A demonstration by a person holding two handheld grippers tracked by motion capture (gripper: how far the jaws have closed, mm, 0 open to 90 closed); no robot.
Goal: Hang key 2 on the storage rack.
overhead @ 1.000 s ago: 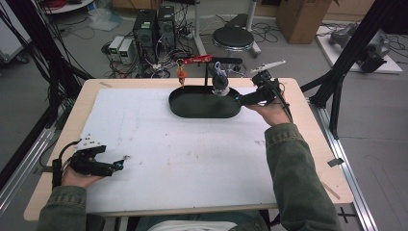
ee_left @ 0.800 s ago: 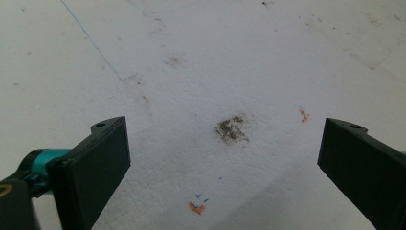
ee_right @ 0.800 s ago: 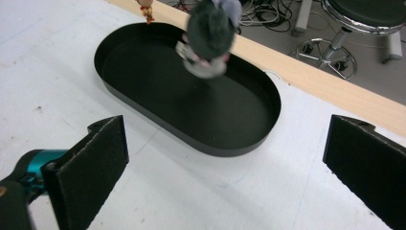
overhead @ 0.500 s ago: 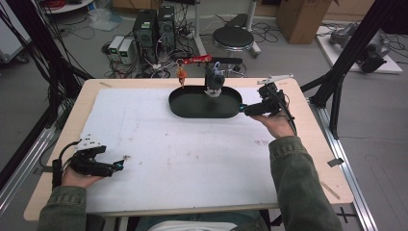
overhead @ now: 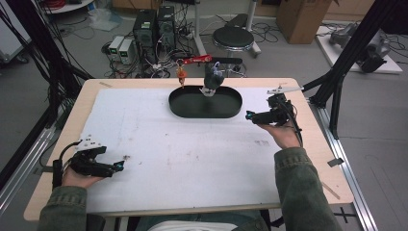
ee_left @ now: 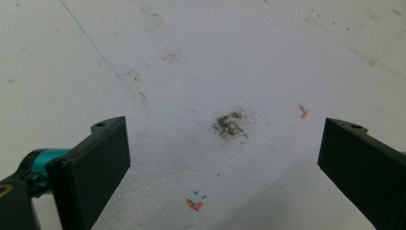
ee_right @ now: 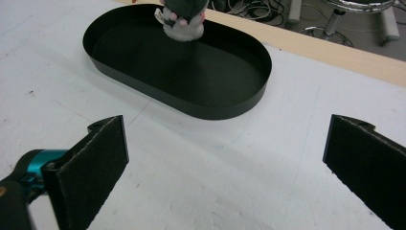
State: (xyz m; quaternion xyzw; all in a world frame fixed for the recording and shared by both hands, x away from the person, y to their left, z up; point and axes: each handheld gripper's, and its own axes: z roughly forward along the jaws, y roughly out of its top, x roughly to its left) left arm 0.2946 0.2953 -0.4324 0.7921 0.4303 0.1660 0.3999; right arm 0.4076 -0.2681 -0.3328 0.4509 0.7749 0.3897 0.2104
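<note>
Two grippers sit over a table (overhead: 308, 159) covered with a white sheet (overhead: 192, 144). The left gripper (overhead: 118, 167) is near the front left corner of the sheet, held in the person's left hand (overhead: 77, 175). In the left gripper view its two black jaws stand wide apart with nothing between them, and below them the sheet shows a small dark smudge (ee_left: 231, 125) and little orange and blue marks. The right gripper (overhead: 248, 115) is on the right side of the table, just beside the right end of a black oval tray (overhead: 192, 108), held in the person's right hand (overhead: 284, 134). In the right gripper view its jaws are also spread wide and hold nothing, and they point at the tray (ee_right: 225, 103). A small soft toy (overhead: 211, 79), dark on top and white underneath, is at the far rim of the tray, near the middle. I cannot tell if it touches the tray floor or hangs just over it. A red clamp (overhead: 195, 60) sits at the far edge of the table, just behind the tray.
</note>
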